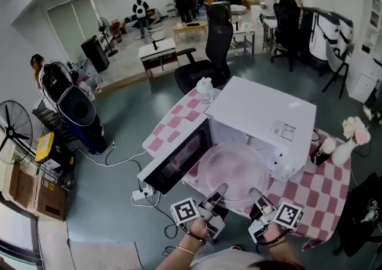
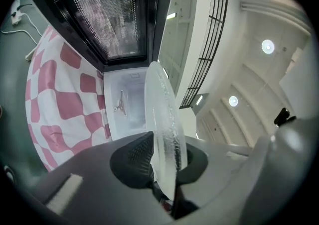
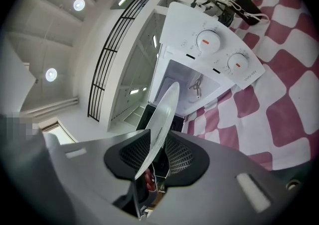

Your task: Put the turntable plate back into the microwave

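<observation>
The left gripper (image 2: 167,164) and the right gripper (image 3: 155,152) each pinched the near rim of the glass turntable plate (image 1: 233,170), which hung at the mouth of the open microwave (image 1: 262,113). Held only at two edge points, the slick glass seemed liable to slip or tilt, or to clip the opening and miss the hub (image 3: 197,85). The microwave stood on a pink-checked tablecloth (image 1: 325,194). Beyond it lay an office with a black chair (image 1: 216,45), desks and people.

Microwave (image 1: 262,113): set on the table (image 1: 325,194), its door (image 1: 179,158) swung open to the left.
Turntable plate (image 1: 233,173): held before the open cavity, right of the door.
Left gripper (image 1: 219,191): clamped on the plate's near-left rim.
Right gripper (image 1: 255,193): clamped on its near-right rim.
Vase (image 1: 341,154): placed on the table, right of the microwave.
</observation>
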Tool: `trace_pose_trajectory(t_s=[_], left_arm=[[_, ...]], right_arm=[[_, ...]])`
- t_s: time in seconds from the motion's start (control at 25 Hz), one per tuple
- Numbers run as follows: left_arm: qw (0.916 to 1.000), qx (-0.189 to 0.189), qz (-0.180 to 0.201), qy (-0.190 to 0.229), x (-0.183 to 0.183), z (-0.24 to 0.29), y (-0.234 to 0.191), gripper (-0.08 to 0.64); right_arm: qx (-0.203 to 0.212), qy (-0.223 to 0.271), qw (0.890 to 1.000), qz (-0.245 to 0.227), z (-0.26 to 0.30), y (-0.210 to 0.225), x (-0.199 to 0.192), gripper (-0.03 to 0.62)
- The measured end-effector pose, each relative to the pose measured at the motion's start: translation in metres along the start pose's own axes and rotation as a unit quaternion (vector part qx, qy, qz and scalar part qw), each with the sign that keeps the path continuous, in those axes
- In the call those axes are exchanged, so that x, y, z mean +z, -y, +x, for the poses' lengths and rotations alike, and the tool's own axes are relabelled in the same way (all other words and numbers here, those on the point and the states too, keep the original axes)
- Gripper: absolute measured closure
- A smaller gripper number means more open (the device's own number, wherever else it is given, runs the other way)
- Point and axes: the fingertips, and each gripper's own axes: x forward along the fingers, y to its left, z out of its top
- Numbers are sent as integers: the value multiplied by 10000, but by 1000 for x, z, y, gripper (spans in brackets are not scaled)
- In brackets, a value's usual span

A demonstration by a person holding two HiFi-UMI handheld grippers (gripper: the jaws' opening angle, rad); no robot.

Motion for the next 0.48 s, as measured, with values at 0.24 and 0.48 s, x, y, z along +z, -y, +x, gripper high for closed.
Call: trace_pose_trajectory(t_s=[0.24, 0.48], left_arm=[[9984, -10, -192, -534, 34, 19, -12, 518], [9939, 0, -340, -1053, 45, 36, -22, 517]], right_arm=[[-529, 482, 9974, 116, 25, 4, 6, 491], [-696, 942, 9931, -31, 35, 8, 11, 491]])
